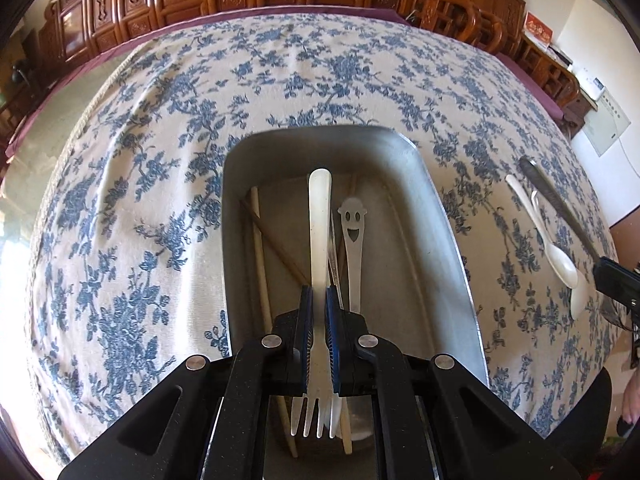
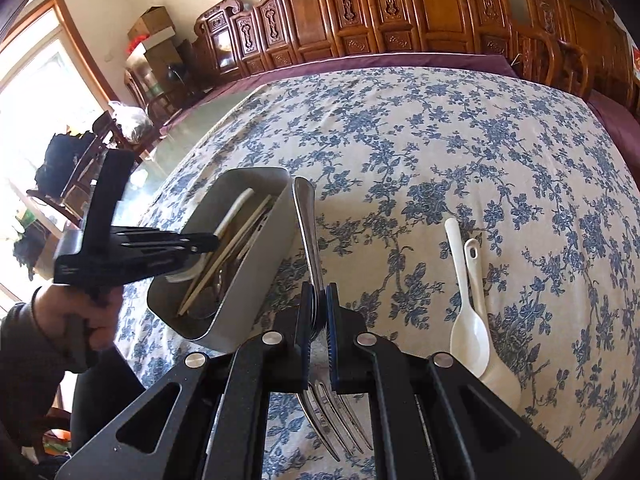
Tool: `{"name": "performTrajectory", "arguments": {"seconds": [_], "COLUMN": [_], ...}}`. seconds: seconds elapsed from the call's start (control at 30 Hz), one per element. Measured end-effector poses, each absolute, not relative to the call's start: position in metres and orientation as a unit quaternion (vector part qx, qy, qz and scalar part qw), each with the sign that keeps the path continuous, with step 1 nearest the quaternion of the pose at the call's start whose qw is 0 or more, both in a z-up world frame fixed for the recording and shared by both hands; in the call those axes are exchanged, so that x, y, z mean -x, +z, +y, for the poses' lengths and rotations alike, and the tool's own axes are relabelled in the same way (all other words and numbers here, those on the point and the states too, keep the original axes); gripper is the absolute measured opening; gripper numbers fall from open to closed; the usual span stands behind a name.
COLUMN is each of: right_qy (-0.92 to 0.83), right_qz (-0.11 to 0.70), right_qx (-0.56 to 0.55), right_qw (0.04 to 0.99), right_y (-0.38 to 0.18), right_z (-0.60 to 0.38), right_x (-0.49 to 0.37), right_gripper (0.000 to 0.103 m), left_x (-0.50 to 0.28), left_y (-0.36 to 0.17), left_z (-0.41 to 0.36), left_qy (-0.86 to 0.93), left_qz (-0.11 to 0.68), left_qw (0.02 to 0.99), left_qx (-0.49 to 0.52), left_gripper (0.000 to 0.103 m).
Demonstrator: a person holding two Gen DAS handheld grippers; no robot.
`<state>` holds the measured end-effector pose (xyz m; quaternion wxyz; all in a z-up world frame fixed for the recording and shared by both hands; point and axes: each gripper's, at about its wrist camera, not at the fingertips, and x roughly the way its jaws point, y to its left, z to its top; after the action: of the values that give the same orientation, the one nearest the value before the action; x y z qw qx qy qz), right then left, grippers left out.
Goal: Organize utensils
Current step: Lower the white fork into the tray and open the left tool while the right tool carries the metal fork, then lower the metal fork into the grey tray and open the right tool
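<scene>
My left gripper (image 1: 319, 300) is shut on a white plastic fork (image 1: 320, 232) and holds it over the metal tray (image 1: 440, 216), handle pointing away. The tray holds wooden chopsticks (image 1: 260, 256) and a metal utensil with a smiley-face handle (image 1: 352, 240). My right gripper (image 2: 319, 300) is shut on a metal fork (image 2: 308, 232), just right of the tray (image 2: 256, 264), above the cloth. Two white spoons (image 2: 468, 320) lie on the cloth to the right. The left gripper (image 2: 192, 242) shows over the tray in the right wrist view.
The table carries a blue floral cloth (image 1: 160, 160). Carved wooden cabinets (image 2: 400, 8) and chairs (image 1: 460, 16) stand behind the far edge. The two white spoons (image 1: 556, 252) and the metal fork handle (image 1: 552, 196) show right of the tray in the left wrist view.
</scene>
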<state>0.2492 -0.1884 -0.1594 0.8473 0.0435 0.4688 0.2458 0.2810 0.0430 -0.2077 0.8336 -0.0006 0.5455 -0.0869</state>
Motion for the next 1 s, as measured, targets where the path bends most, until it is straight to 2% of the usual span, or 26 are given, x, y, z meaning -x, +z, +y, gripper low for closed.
{"name": "performTrajectory", "arguments": {"seconds": [0.3, 1.0], "right_qy": [0.250, 0.274], "right_qz": [0.468, 0.455], "right_qx": [-0.037, -0.037], "right_qw": [0.847, 0.847], "right_y": [-0.155, -0.146], "right_z": [-0.177, -0.101], "right_x": [-0.246, -0.256], "right_gripper": [0.008, 0.008], "left_x": [-0.277, -0.220], "left_y": [-0.210, -0.120], "left_z": [0.043, 0.099], "left_qy": [-0.088, -0.081], "left_qz": [0.548, 0.471], "left_qw": [0.832, 0.878], "left_qx": [-0.006, 0.015], "left_gripper": [0.006, 0.007]}}
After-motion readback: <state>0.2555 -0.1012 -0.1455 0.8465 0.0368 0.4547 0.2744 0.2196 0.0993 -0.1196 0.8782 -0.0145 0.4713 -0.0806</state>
